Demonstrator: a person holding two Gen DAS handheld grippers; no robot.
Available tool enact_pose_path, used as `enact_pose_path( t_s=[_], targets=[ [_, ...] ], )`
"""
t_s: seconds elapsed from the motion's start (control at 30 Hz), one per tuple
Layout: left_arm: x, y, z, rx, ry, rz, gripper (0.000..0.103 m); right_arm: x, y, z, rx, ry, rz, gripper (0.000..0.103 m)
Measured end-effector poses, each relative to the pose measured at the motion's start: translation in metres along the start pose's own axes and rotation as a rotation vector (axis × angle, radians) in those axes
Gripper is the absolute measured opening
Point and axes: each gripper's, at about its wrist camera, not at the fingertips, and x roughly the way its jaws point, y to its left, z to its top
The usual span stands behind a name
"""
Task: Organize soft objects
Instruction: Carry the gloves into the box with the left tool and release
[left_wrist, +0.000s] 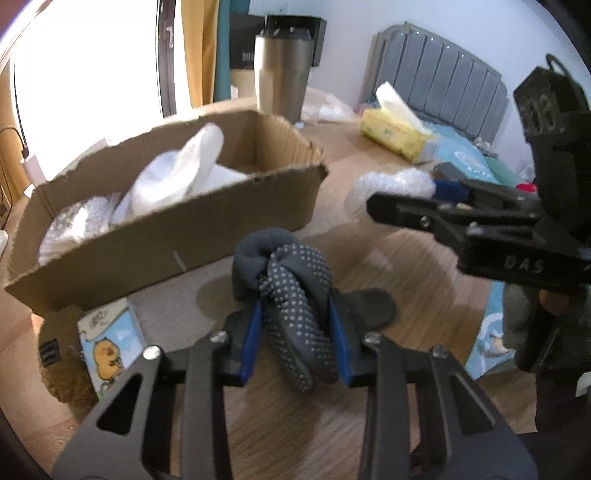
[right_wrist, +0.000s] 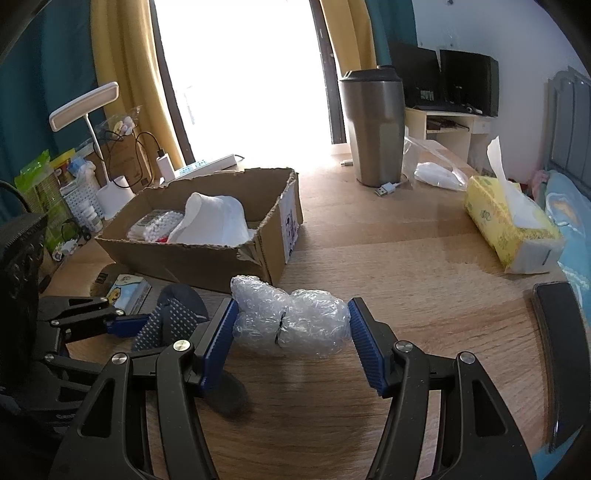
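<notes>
My left gripper (left_wrist: 295, 332) is shut on a grey dotted sock bundle (left_wrist: 291, 284) and holds it just above the wooden table, in front of the open cardboard box (left_wrist: 166, 236). The sock also shows in the right wrist view (right_wrist: 166, 321). My right gripper (right_wrist: 291, 332) is open with its blue pads on either side of a clear bubble wrap wad (right_wrist: 291, 321) that lies on the table; the left pad touches it. The box (right_wrist: 207, 254) holds white soft items (right_wrist: 214, 221) and a cotton swab pack (right_wrist: 155, 225).
A steel tumbler (right_wrist: 373, 125) stands behind the box. A yellow tissue pack (right_wrist: 513, 225) lies at the right, a dark phone (right_wrist: 561, 354) at the right edge. A small cartoon booklet (left_wrist: 110, 347) lies left of the sock. A lamp (right_wrist: 85, 107) and clutter stand at far left.
</notes>
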Motion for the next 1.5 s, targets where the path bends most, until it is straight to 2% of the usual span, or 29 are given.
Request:
enact_pose_path(
  t_s=[0.4, 0.77, 1.2, 1.5],
  targets=[
    [-0.052, 0.006, 0.002, 0.009, -0.13, -0.009, 0.035, -0.014, 0.012, 0.017, -0.028, -0.041, -0.023, 0.064],
    [-0.088, 0.027, 0.008, -0.013, -0.208, 0.032, 0.035, -0.021, 0.019, 0.038, -0.056, -0.082, -0.023, 0.064],
    [-0.094, 0.046, 0.045, -0.02, -0.278, 0.099, 0.035, -0.02, 0.007, 0.057, -0.058, -0.112, -0.023, 0.064],
    [-0.067, 0.053, 0.065, -0.026, -0.259, 0.119, 0.035, -0.012, -0.004, 0.06, -0.044, -0.115, -0.009, 0.064]
  ],
)
